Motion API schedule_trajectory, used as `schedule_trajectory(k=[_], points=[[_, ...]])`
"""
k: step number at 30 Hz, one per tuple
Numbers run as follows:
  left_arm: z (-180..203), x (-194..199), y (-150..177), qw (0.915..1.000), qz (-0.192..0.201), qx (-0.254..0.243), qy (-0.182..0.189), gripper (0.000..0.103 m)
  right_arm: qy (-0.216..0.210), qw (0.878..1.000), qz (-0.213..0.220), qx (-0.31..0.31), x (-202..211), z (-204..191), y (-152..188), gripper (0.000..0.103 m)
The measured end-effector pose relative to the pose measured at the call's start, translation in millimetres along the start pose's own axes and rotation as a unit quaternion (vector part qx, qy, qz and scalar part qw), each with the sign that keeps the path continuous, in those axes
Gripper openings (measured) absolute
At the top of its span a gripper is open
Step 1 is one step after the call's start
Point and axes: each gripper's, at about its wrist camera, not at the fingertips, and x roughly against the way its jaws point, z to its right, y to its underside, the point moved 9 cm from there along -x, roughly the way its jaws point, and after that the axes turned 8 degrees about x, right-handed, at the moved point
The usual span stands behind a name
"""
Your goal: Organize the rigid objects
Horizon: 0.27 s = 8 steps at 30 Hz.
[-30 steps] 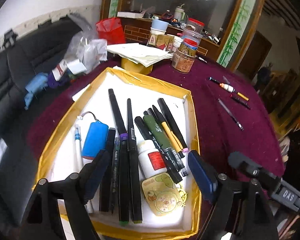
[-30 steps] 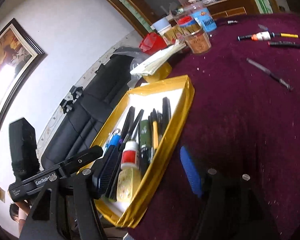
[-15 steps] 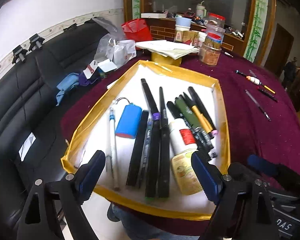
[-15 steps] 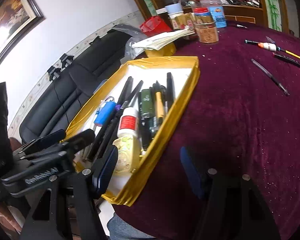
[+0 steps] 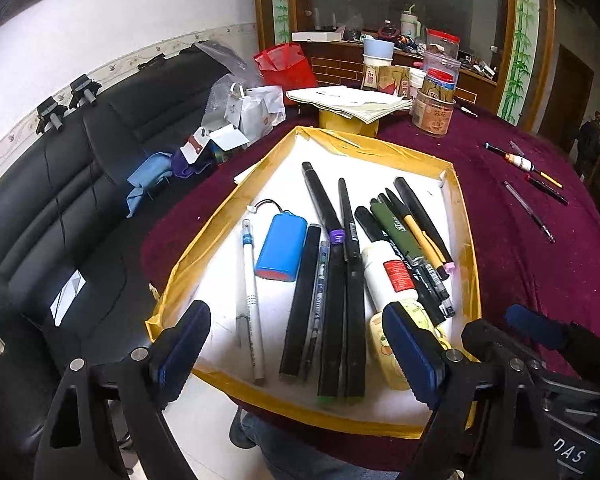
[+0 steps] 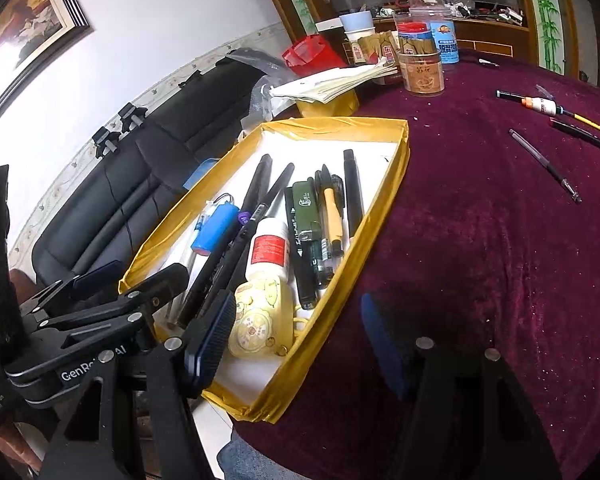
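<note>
Gold tape is edging the white tray (image 5: 466, 216), which is sitting on the maroon velvet tablecloth (image 6: 480, 240) at the table's near left edge and holding a row of dark pens (image 5: 342, 280), a blue battery pack (image 5: 281, 246), a white pen (image 5: 251, 280), a white bottle (image 5: 386, 276) and a yellow round-faced tag (image 6: 260, 320). The left gripper (image 5: 296, 354) is hovering over the tray's near end with its jaws standing wide and nothing between the pads. The right gripper (image 6: 296, 340) is hanging over the tray's near right corner, jaws likewise spread and gripping nothing. Far right on the cloth, four loose pens (image 6: 548, 164) are lying well apart from the tray.
</note>
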Motion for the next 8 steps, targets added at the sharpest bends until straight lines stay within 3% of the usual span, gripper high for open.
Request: schedule_trajectory(k=[8], points=[[-7.4, -3.7, 2.0, 0.9999, 0.001, 0.010, 0.012, 0.090, 0.003, 1.000, -0.008, 0.005, -5.4, -4.4, 2.3, 0.064]])
